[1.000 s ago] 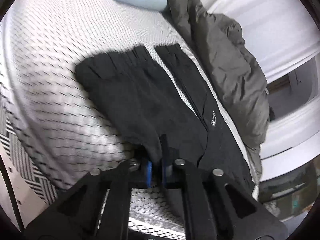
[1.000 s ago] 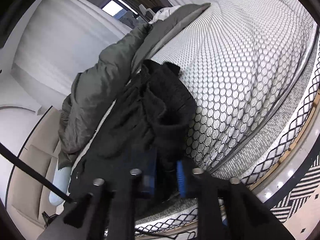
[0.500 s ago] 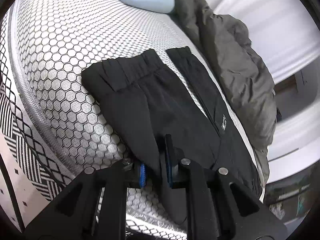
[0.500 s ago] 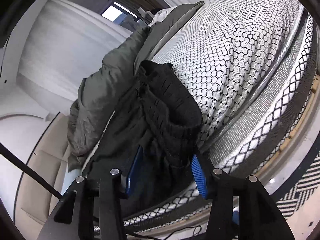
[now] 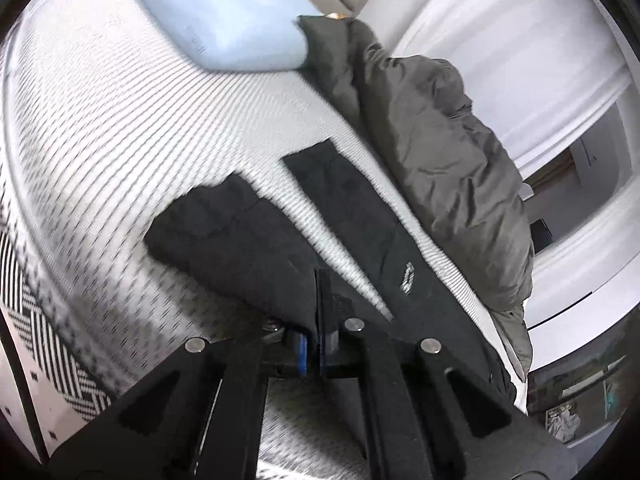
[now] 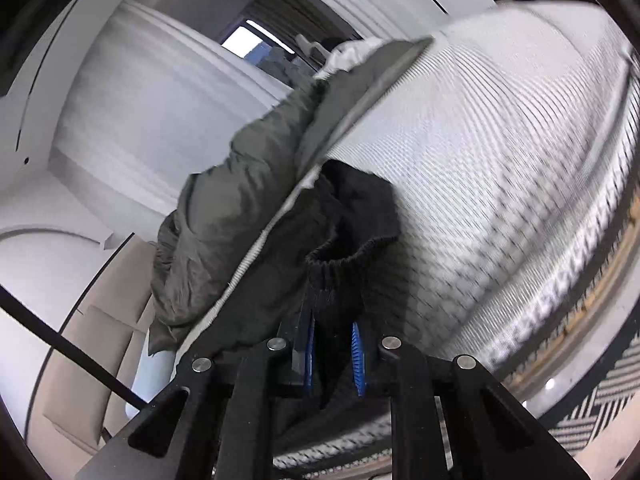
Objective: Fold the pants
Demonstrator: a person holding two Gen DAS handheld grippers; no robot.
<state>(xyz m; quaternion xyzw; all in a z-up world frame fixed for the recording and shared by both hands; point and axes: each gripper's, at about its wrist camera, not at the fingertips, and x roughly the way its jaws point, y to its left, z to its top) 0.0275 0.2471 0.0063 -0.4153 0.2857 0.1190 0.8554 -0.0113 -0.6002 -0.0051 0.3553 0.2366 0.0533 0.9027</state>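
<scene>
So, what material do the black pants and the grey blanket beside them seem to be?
Black pants: likely a matte woven synthetic; the surface is smooth and the waistband is gathered and ribbed like elastic. Grey blanket: probably a padded quilt with a thin shell of slight sheen; it looks puffy and finely crinkled.

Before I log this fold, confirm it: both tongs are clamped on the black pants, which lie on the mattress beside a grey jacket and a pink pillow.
One detail is wrong: the pillow is light blue, not pink, as the left wrist view shows. The rest holds: the left tongs and right tongs are clamped on the black pants, which lie on the mattress beside the grey jacket.
</scene>
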